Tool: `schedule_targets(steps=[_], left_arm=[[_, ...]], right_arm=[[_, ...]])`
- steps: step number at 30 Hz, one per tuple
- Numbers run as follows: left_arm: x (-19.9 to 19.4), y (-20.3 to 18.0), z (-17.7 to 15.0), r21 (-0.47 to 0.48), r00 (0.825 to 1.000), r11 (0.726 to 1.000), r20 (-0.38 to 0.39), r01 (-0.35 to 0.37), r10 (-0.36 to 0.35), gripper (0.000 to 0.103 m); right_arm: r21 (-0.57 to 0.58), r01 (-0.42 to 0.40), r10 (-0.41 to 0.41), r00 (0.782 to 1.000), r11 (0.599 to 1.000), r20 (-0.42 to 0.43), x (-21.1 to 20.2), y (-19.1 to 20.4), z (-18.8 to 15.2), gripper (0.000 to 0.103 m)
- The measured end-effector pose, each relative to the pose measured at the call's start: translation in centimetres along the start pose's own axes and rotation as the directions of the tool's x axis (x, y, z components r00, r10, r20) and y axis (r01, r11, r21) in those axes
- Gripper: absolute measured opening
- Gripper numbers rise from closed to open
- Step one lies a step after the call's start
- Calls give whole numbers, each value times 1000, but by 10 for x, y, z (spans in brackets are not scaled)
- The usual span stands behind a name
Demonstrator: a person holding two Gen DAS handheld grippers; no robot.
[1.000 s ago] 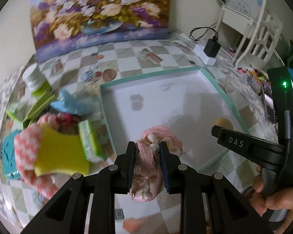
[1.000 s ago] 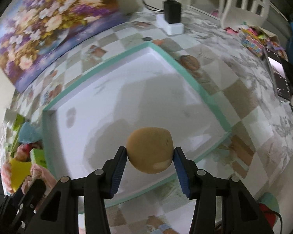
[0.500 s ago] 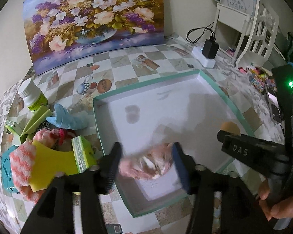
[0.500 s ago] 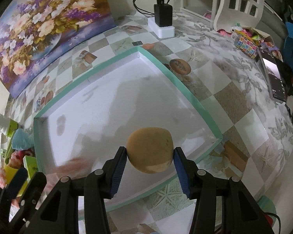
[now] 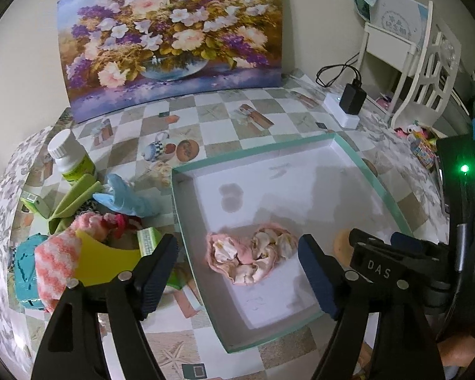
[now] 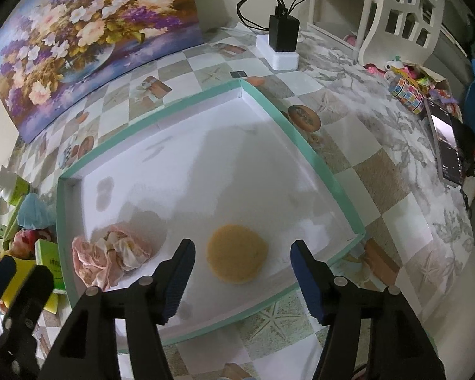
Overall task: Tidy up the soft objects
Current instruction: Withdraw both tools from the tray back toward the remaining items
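Note:
A shallow white tray with a teal rim lies on the tiled table. A crumpled pink cloth rests on its floor near the left front corner. My left gripper hovers above it, jaws opening, nothing pressed between them. A round tan sponge lies flat in the tray at the front; only its edge shows in the left wrist view. My right gripper stands over the sponge with its jaws opening, clear of it.
Left of the tray lies a heap: a yellow sponge, a pink striped cloth, a blue cloth, green boxes and a white bottle. A charger on a power strip, a phone and a flower picture stand behind.
Both grippers let go. The left one spread its jaws and the pink cloth dropped into the tray. The right one spread its jaws and the tan sponge now lies flat on the tray floor.

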State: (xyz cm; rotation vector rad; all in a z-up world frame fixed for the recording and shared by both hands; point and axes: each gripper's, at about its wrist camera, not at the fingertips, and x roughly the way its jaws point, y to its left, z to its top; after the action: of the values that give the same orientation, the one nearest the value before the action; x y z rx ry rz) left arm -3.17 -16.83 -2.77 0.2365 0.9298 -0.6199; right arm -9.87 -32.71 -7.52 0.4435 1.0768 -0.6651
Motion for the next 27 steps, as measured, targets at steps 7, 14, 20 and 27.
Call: schedule_targets(steps=[7,14,20,27], left_arm=[[-5,3,1,-18,1000,1000,4,3,-3,79],[-9,8,1,-38,1000,999,3,3,-3,79],[-15,20,2,-84,1000,996,-13,-15,14,79],[-32,57,0,-214,999,976,-43,-34,25,80]], right_arm=[[-12,5,-5,1000,1000,11,-3,2,-2,67],[-45,3,-1,999,999,42,-14,9,-3,67],[-84,-25,30,998,996,59,-23,19,-6,67],[-136,-108,121,989,985,88,-39,40,-13,78]])
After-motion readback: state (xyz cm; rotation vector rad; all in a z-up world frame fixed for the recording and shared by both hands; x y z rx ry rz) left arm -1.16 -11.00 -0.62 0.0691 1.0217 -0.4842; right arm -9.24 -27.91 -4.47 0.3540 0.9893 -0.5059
